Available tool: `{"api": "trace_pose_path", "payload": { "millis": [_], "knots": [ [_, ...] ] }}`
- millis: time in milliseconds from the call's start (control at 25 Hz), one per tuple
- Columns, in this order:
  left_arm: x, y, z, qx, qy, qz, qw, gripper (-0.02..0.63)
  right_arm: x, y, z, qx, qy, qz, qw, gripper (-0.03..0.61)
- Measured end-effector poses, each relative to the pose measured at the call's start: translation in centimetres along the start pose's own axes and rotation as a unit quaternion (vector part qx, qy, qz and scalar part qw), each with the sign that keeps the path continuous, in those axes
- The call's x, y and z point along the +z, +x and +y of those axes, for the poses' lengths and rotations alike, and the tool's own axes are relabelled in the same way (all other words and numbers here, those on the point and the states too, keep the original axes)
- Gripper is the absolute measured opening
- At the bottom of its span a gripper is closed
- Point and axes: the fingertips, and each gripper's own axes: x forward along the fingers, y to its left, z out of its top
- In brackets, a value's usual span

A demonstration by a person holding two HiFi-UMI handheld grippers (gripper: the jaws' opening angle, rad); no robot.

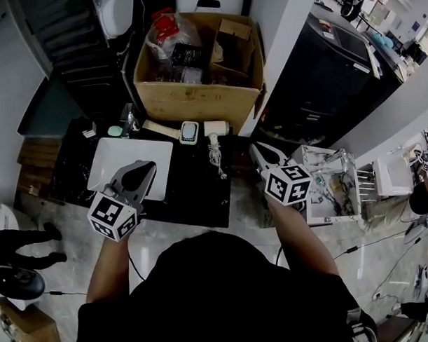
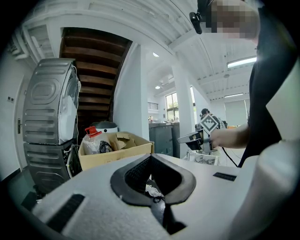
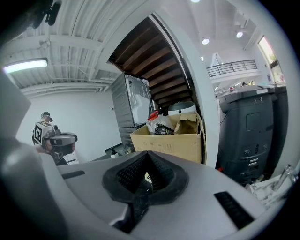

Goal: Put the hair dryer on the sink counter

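The hair dryer [image 1: 214, 130] is small and cream-white with its cord bunched up, lying on the dark surface [image 1: 194, 195] just in front of the cardboard box [image 1: 197, 97]. The left tongs [image 1: 148, 165] and right tongs [image 1: 256, 148] are both closed and empty.

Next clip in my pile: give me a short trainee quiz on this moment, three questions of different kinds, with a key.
1. True or false: the right gripper holds the hair dryer.
2. Where does the hair dryer lie?
A. on the dark counter, right of the white basin
B. inside the cardboard box
C. in the white basin
3. Fill in: the jaws of the left gripper and of the right gripper are both ____, with nothing between them.

Key: 1 false; 2 A; 3 shut.
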Motion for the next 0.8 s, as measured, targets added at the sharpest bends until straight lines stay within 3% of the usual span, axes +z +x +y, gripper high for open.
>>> {"api": "trace_pose_path", "payload": {
  "millis": [800],
  "knots": [
    [0.2, 1.4, -0.6, -0.008, -0.015, -0.008, 0.9998, 0.013, -0.2, -1.0, -1.3, -0.006, 0.001, -0.002, 1.000, 0.009]
  ]
}}
